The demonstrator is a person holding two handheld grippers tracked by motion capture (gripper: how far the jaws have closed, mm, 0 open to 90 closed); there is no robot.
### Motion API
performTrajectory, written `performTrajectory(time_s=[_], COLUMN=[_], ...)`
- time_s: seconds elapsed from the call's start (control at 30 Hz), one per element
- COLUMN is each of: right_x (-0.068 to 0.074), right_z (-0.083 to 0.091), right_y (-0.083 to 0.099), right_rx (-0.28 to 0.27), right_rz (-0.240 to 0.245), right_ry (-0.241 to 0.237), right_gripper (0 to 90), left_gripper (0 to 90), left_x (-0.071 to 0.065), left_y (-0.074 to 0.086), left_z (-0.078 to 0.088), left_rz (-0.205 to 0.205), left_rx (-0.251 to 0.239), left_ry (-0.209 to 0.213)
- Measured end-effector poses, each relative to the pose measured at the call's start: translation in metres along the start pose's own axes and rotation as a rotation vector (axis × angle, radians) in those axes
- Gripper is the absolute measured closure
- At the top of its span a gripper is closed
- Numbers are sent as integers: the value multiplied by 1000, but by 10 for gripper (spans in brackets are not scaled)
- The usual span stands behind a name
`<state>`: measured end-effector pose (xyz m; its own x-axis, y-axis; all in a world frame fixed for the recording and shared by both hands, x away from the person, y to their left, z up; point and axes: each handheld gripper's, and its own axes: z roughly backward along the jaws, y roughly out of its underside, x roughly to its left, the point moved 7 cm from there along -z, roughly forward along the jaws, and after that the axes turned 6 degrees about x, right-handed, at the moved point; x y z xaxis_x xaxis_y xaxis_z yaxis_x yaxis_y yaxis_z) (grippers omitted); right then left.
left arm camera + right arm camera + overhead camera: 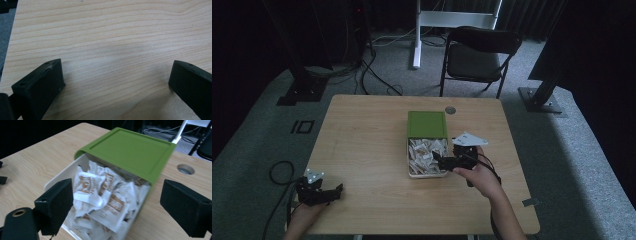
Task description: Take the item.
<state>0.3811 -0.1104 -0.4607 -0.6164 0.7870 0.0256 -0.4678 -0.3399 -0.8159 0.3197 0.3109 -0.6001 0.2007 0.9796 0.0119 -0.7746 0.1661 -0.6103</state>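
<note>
My right hand-held gripper (117, 202) hangs wide open over the white box (427, 172) of sachets (100, 195) near the bench's (362, 145) far-right middle; they look light, crinkly, slippery, so I'd pinch one by its edge. Left hand-held gripper (116, 80) sits open, empty, near-left corner.

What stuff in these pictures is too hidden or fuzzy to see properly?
- Printing on the packets: blurred in the right gripper view, too small in the high view.
- Far half of the white box: covered by the green lid.
- Person beyond the forearms: cut off by the high view's bottom edge.
</note>
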Motion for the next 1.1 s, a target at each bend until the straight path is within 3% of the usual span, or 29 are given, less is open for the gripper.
performTrajectory(time_s=[0.23, 0.3, 0.37, 0.47, 0.53, 0.8, 1.0, 1.1], right_x=[16, 20, 22, 26, 29, 31, 35, 36], right_z=[-13, -18, -20, -26, -30, -49, -61, -65], right_y=[-5, -7, -8, -10, -11, -3, 5, 7], right_rx=[11, 8, 10, 26, 46, 127, 185, 189], right_rz=[21, 28, 20, 29, 12, -14, -71, -85], right_ry=[-18, -17, -24, -36, -68, -49, -65, -57], right_gripper=[156, 254, 254, 371, 432, 561, 603, 617], left_gripper=[7, 7, 7, 7, 6, 7, 7, 7], left_x=[0, 0, 0, 0, 0, 0, 0, 0], left_y=[0, 0, 0, 0, 0, 0, 0, 0], left_z=[0, 0, 0, 0, 0, 0, 0, 0], left_rz=[0, -1, -1, -1, 0, 2, 1, 1], left_rx=[0, 1, 1, 1, 0, 0, 1, 1], left_ry=[0, 0, 0, 0, 0, 1, 0, 1])
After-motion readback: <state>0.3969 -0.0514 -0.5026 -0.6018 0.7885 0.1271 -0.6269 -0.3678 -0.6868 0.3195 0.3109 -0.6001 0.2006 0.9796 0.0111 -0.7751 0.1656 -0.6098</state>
